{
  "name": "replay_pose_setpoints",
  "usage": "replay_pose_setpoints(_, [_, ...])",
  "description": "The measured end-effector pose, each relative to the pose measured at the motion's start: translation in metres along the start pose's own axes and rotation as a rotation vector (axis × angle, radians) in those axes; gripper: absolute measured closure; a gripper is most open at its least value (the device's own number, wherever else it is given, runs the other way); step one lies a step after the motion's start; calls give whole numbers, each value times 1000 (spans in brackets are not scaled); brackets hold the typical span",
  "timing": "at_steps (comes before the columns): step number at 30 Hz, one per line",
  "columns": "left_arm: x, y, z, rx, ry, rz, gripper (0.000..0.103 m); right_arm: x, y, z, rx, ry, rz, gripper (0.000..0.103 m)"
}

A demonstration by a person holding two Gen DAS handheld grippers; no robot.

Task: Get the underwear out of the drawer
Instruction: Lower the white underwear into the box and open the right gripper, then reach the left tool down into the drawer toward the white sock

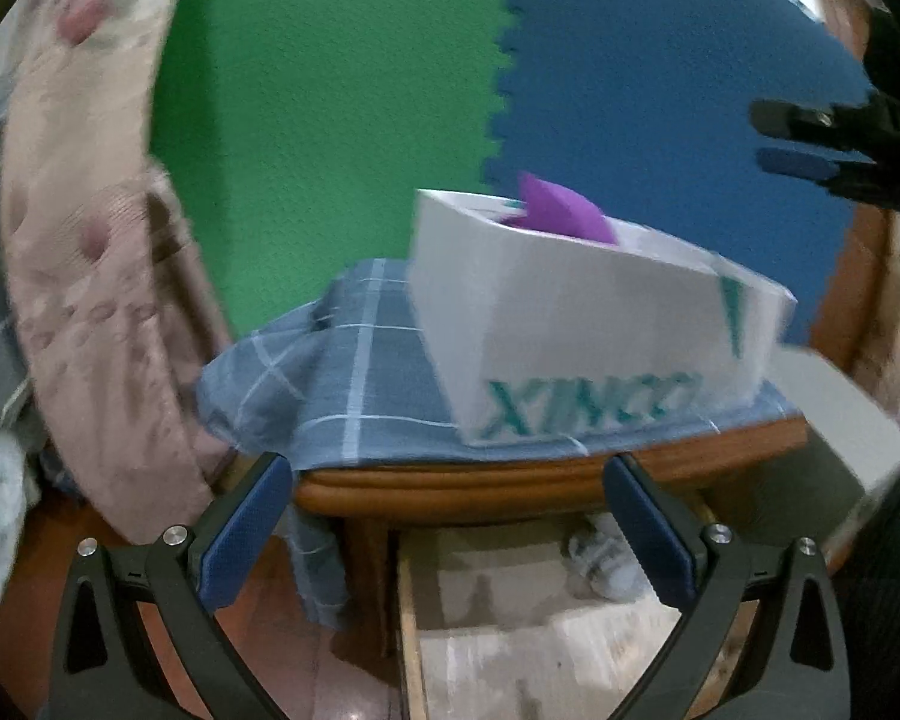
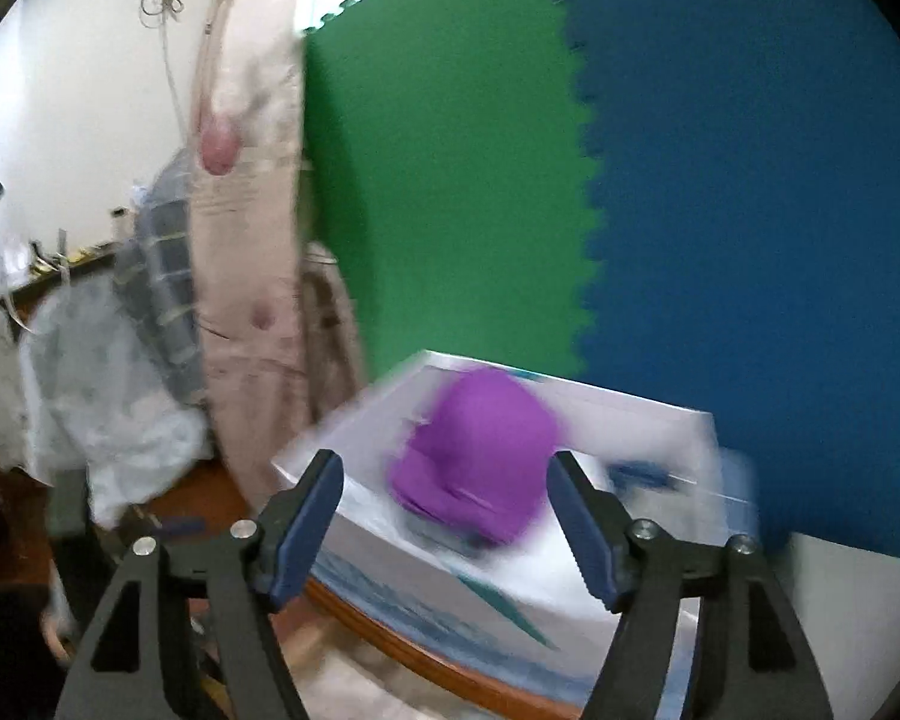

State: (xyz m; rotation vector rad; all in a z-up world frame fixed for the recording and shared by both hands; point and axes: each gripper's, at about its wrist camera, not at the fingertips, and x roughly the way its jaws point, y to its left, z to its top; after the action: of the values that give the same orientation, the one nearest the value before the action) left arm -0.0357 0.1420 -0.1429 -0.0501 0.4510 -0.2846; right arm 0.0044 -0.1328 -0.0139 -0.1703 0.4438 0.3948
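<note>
A purple underwear [image 1: 561, 217] lies in a white cardboard box [image 1: 570, 324] with green lettering, on top of a wooden cabinet [image 1: 510, 483]. Below the cabinet top an open drawer [image 1: 510, 612] shows a pale garment [image 1: 606, 561] at its back. My left gripper [image 1: 450, 531] is open and empty, in front of the cabinet edge above the drawer. My right gripper [image 2: 447, 522] is open and empty, just in front of the purple underwear [image 2: 480, 456] in the box [image 2: 630, 438]. The right gripper also shows in the left wrist view [image 1: 804, 141] at the upper right.
A blue checked cloth [image 1: 342, 360] covers the cabinet top under the box. A pink quilted mattress [image 1: 90, 276] leans at the left. Green [image 1: 330, 120] and blue [image 1: 660, 90] foam mats cover the wall behind. Bundled bedding [image 2: 108, 372] lies on the floor at left.
</note>
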Motion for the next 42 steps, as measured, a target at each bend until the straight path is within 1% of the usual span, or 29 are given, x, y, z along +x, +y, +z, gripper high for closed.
replay_pose_setpoints(1, [1, -12, -2, 55, 8, -27, 0, -12, -9, -15, -17, 4, -54, 31])
replay_pose_setpoints(2, [3, -19, -4, 86, 17, -50, 0, -22, -20, -32, -23, 14, -107, 31])
replay_pose_setpoints(3, [6, -29, -6, 127, 38, -91, 0, -31, -32, -52, -8, 38, -144, 31])
replay_pose_setpoints(5, [19, -55, -13, 207, 118, -195, 0, -39, -55, -88, 62, 97, -172, 31])
replay_pose_setpoints(6, [24, -63, -15, 227, 147, -224, 0, -43, -71, -110, 121, 128, -193, 31])
replay_pose_setpoints(7, [36, -78, -22, 259, 210, -278, 0, -46, -80, -127, 169, 149, -204, 31])
replay_pose_setpoints(8, [44, -87, -27, 282, 246, -297, 0, -47, -91, -148, 234, 177, -205, 31])
replay_pose_setpoints(9, [52, -97, -32, 308, 271, -306, 0, -48, -96, -160, 264, 190, -203, 31])
replay_pose_setpoints(12, [80, -129, -54, 405, 383, -367, 0, -54, -102, -194, 312, 206, -195, 31])
replay_pose_setpoints(14, [91, -145, -61, 449, 430, -388, 1, -60, -107, -198, 339, 178, -155, 31])
replay_pose_setpoints(15, [94, -156, -63, 486, 445, -401, 1, -65, -107, -199, 351, 152, -139, 31])
replay_pose_setpoints(16, [96, -171, -62, 537, 443, -419, 1, -69, -111, -200, 369, 123, -121, 31])
replay_pose_setpoints(18, [94, -204, -60, 648, 438, -509, 1, -72, -121, -206, 418, 109, -118, 31])
replay_pose_setpoints(20, [98, -222, -59, 715, 452, -566, 1, -73, -131, -209, 480, 97, -120, 31])
replay_pose_setpoints(21, [104, -227, -61, 741, 473, -587, 1, -77, -136, -210, 509, 74, -119, 31])
replay_pose_setpoints(23, [121, -227, -70, 745, 539, -602, 2, -85, -145, -212, 553, 35, -116, 31])
replay_pose_setpoints(25, [139, -228, -81, 723, 616, -618, 6, -86, -147, -213, 574, 27, -109, 31])
replay_pose_setpoints(27, [147, -228, -85, 715, 633, -627, 8, -86, -148, -215, 574, 33, -104, 31])
replay_pose_setpoints(29, [155, -228, -88, 666, 653, -662, 8, -84, -148, -215, 568, 39, -101, 31])
replay_pose_setpoints(31, [168, -233, -94, 646, 669, -660, 8, -82, -149, -216, 573, 46, -89, 31])
replay_pose_setpoints(32, [172, -233, -97, 661, 661, -632, 9, -80, -150, -216, 578, 49, -86, 31])
replay_pose_setpoints(34, [174, -232, -107, 750, 602, -565, 12, -81, -151, -218, 589, 51, -75, 31])
replay_pose_setpoints(35, [176, -229, -113, 786, 585, -511, 14, -81, -151, -218, 594, 49, -69, 31])
replay_pose_setpoints(36, [175, -226, -119, 834, 549, -438, 18, -81, -151, -219, 597, 47, -65, 31])
replay_pose_setpoints(37, [172, -220, -126, 889, 491, -380, 18, -82, -152, -220, 598, 46, -62, 31])
replay_pose_setpoints(39, [174, -213, -132, 925, 450, -335, 18, -80, -151, -220, 604, 48, -54, 31])
replay_pose_setpoints(41, [179, -208, -138, 927, 464, -319, 21, -77, -151, -220, 604, 54, -46, 31])
replay_pose_setpoints(42, [182, -206, -140, 919, 452, -303, 22, -75, -149, -219, 600, 56, -42, 31])
